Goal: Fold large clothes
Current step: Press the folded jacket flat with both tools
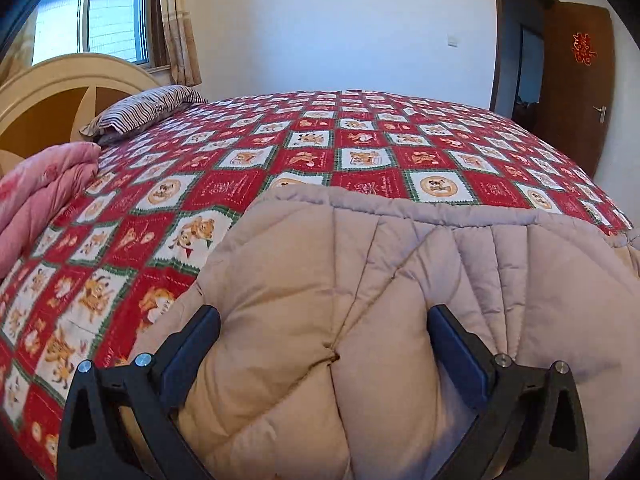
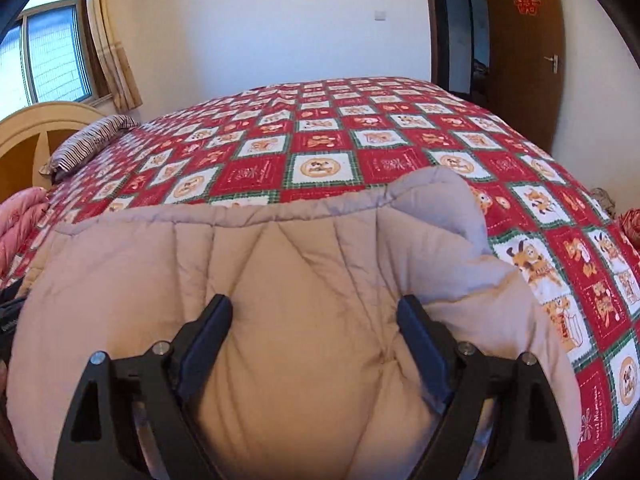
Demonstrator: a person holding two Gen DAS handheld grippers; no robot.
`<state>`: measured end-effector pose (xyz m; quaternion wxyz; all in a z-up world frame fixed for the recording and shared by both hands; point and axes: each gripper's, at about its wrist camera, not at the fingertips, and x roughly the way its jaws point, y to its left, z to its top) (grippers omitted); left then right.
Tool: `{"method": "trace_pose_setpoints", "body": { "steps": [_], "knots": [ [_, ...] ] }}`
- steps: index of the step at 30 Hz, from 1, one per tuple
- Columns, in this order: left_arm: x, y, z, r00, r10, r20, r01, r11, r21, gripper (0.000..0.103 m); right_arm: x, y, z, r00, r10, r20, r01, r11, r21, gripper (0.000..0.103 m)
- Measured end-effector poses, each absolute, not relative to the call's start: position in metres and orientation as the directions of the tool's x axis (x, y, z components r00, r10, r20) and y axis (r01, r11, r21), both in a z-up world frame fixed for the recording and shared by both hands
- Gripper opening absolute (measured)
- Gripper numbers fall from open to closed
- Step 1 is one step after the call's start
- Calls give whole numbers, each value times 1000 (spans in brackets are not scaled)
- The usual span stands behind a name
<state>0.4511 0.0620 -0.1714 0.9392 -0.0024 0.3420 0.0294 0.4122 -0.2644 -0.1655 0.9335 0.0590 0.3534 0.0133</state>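
A puffy beige quilted garment (image 1: 400,300) lies folded on a bed's red patchwork cartoon bedspread (image 1: 280,152), with the left gripper (image 1: 324,344) and right gripper (image 2: 316,332) both spread wide above it, gripping nothing, apparently releasing the fold.

A bed with a patchwork cover and what lies on it

The bed (image 1: 360,148) wears a red-and-white cartoon-square cover; a beige quilted garment (image 1: 360,280) lies at its 6 o'clock edge, a striped pillow (image 1: 148,106) at 10 o'clock by the headboard (image 1: 60,92), and a folded pink quilt (image 1: 36,196) at 9 o'clock.
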Motion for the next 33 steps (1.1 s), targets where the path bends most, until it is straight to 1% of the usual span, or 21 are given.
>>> {"method": "trace_pose_setpoints", "body": {
  "steps": [3, 6, 10, 18, 25, 28, 30, 32, 33],
  "knots": [
    [455, 64, -177, 754, 31, -656, -54, 998, -15, 102, 418, -260, -169, 737, 60, -674, 22, 993, 112, 87],
    [456, 65, -181, 742, 14, -670, -52, 998, -37, 102, 421, -263, -175, 727, 79, -682, 25, 990, 141, 88],
    [458, 62, -184, 730, 28, -683, -57, 998, -20, 102, 425, -263, -182, 713, 86, -696, 30, 988, 152, 89],
    [454, 59, -188, 728, 69, -682, -82, 997, 13, 102, 429, -256, -188, 681, 42, -731, 41, 994, 96, 91],
    [457, 59, -189, 720, 69, -691, -79, 997, 17, 102, 430, -254, -191, 674, 28, -738, 41, 996, 75, 92],
    [461, 59, -184, 696, 66, -715, -78, 997, 16, 102, 431, -252, -191, 669, 14, -743, 43, 997, 57, 92],
    [462, 62, -170, 655, 71, -752, -119, 993, -10, 102, 433, -248, -190, 658, -3, -753, 44, 998, 35, 92],
    [457, 59, -154, 662, 88, -744, -151, 988, -18, 102, 432, -246, -178, 641, -36, -767, 73, 997, 15, 91],
    [452, 56, -146, 683, 95, -724, -157, 987, -19, 102, 426, -244, -168, 659, -47, -750, 96, 995, 22, 90]
  ]
}}
